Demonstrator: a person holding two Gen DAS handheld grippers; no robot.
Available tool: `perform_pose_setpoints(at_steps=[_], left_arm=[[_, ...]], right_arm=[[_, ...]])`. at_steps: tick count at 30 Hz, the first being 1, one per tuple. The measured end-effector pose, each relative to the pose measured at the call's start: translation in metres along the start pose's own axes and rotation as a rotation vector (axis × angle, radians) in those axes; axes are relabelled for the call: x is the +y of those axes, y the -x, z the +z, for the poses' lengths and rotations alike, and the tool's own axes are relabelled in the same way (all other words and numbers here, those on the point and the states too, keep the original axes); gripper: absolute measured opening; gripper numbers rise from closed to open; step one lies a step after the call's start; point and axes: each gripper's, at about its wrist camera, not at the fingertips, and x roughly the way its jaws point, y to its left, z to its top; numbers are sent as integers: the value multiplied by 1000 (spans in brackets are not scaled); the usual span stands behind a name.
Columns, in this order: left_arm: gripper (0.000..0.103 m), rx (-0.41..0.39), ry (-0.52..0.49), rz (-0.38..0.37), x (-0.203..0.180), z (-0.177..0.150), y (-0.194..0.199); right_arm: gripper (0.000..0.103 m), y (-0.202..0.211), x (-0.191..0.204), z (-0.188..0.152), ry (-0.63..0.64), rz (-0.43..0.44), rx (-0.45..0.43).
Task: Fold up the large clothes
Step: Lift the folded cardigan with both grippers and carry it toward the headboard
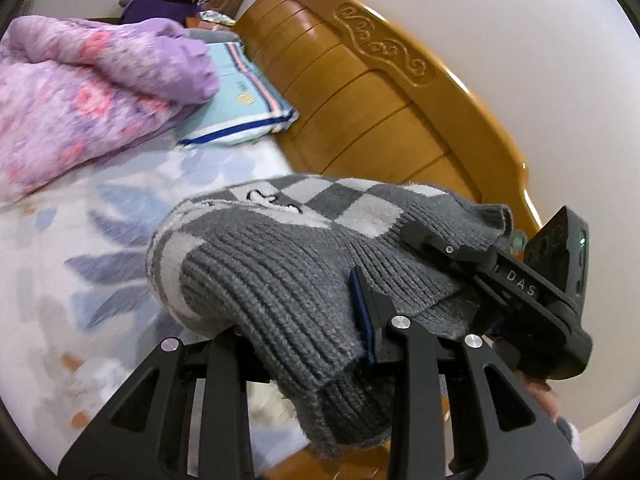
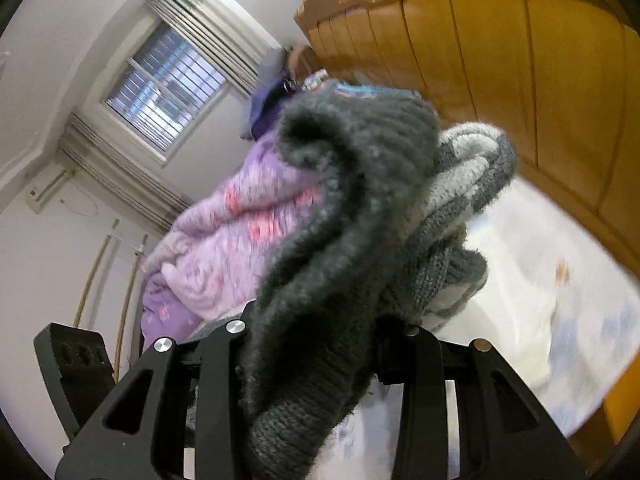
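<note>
We hold the grey-and-white checked knit sweater point(image 1: 280, 264) bunched up in the air above the bed's floral sheet point(image 1: 80, 248), close to the carved wooden headboard point(image 1: 380, 92). Our left claw point(image 1: 320, 344) is clamped on a thick ribbed fold that drapes over its fingers, and our right claw point(image 1: 436, 248) grips the ribbed hem beside it; through the right wrist camera the same sweater point(image 2: 344, 216) fills that claw point(image 2: 320, 336) and hides its fingertips. Behind lie a purple floral blanket point(image 1: 80, 92) and a folded light-blue striped towel point(image 1: 240, 100), below a barred window point(image 2: 168, 84).
</note>
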Motion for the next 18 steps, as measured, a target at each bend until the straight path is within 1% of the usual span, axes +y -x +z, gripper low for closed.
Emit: perform_pose_setpoints(at_steps=[1,2,3,5,6,7,8,10,11,14,16,18], left_arm=[[29,-25,-30,5,-10,8,-19],[29,-33,-42,7,-15,12,-31],[29,-29,-40,9,-16,14,-47],[29,-4,-30,36,-13,7,-85],[29,28,-11,53,-8,-2,-104],[29,55,17,61,-1,-11,-116],[29,95,45,77,8,-28,-135],[29,144,36,109,16,-57,-160],[29,172,31,133,19,-75,-173],[29,224,40,177,19,-115,-194],[29,243,16,214,12,-139,-203],[29,256,8,246,11,-158,-209]], right_arm=[[34,-4,-12,14,1,12,-12],[33,-9,-23,21,5,14,-16],[34,-15,-36,26,-3,16,-13],[33,-33,-71,27,-50,19,25],[33,-42,-89,23,-71,6,53],[33,-53,-111,11,-98,-16,96],[33,-59,-125,2,-114,-30,122],[33,-75,-165,-28,-175,-65,202],[33,-82,-185,-43,-231,-77,237],[33,-89,-229,-76,-354,-90,294],[33,-92,-244,-85,-355,-117,330],[34,-100,-261,-86,-368,-129,394]])
